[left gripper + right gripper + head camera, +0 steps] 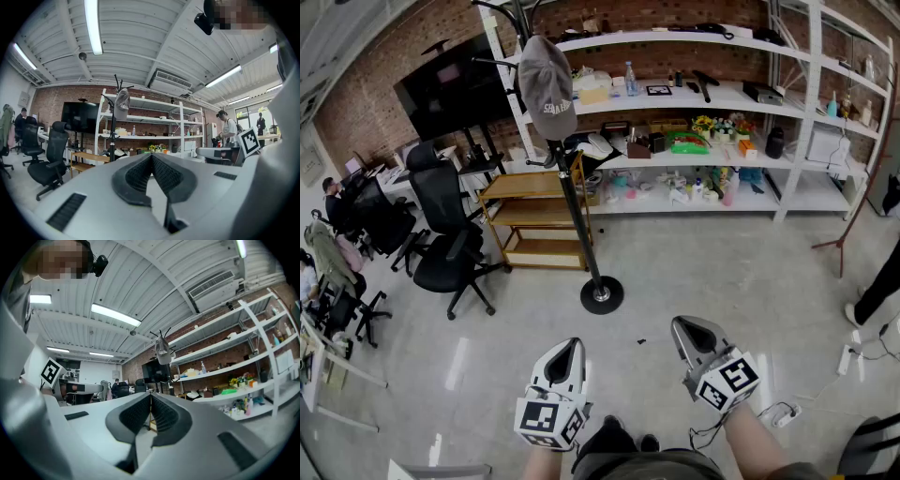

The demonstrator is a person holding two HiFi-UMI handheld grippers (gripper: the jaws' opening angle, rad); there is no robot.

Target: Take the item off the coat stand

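Observation:
A grey cap (547, 88) hangs on a hook of the black coat stand (574, 211), whose round base (602, 295) rests on the floor ahead of me. The cap (121, 104) shows small in the left gripper view, and the cap (163, 351) also shows in the right gripper view, far off in both. My left gripper (572, 348) is low at the bottom centre, shut and empty. My right gripper (685, 328) is beside it, also shut with nothing between its jaws. Both are well short of the stand.
A wooden trolley (532, 220) stands left of the stand. Black office chairs (445, 244) are further left. White shelving (712, 112) with many small items runs along the brick wall. A cable and power strip (848, 358) lie at the right. People sit at the far left.

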